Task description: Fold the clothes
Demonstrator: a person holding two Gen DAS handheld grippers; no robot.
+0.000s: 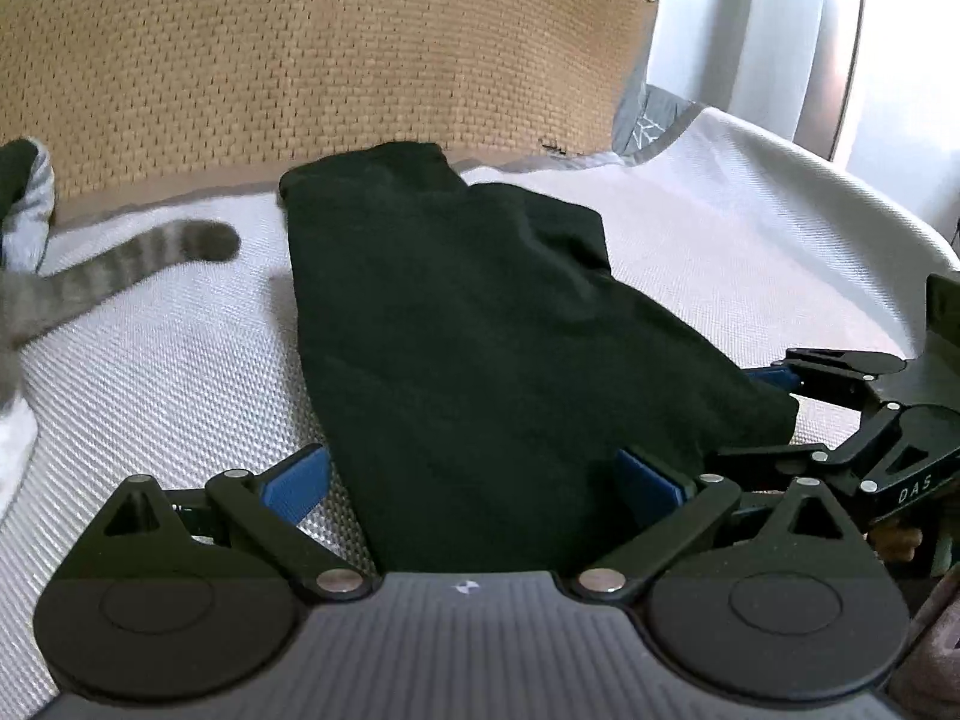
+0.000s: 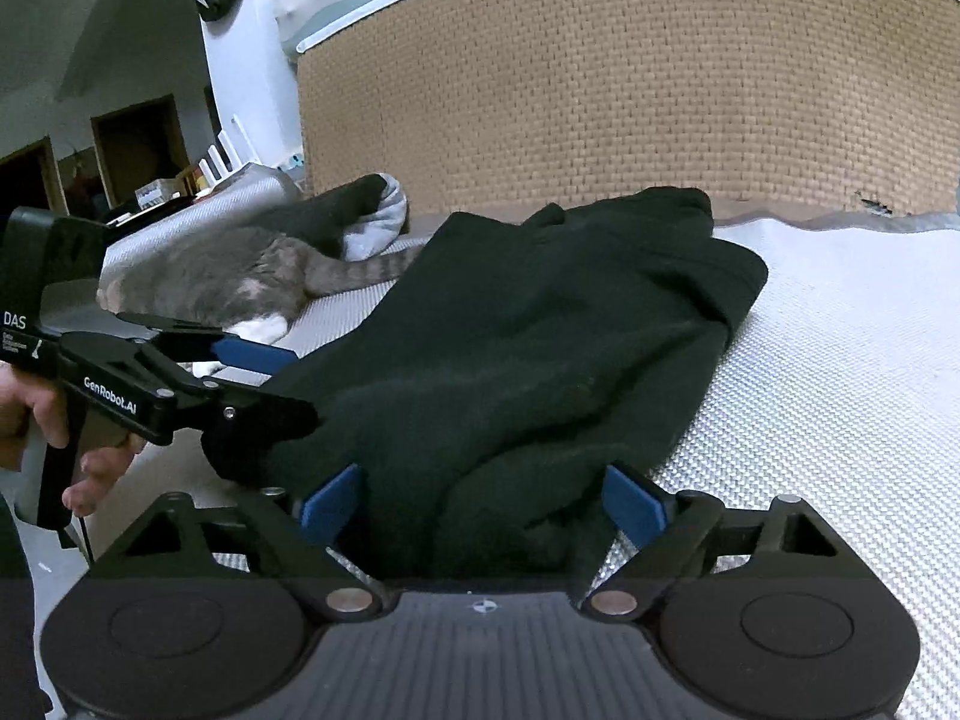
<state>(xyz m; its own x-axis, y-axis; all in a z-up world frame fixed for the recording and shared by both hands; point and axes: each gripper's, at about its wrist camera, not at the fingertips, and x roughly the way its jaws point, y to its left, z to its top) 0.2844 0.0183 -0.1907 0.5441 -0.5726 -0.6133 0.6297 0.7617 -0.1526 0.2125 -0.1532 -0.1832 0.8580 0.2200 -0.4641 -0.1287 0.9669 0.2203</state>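
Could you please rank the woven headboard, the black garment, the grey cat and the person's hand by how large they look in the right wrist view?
1. Woven headboard
2. Black garment, though it lies much nearer the camera
3. Grey cat
4. Person's hand, partly hidden behind the handle it holds

Black hand-held gripper [image 2: 480,507], blue pads [image 2: 329,504], silver pivot screws.

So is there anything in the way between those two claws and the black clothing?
Nothing visible. The black garment already lies between the open blue fingers of both the left gripper and the right gripper. A grey cat lies off to the left on the mattress, its tail near the cloth's far edge.
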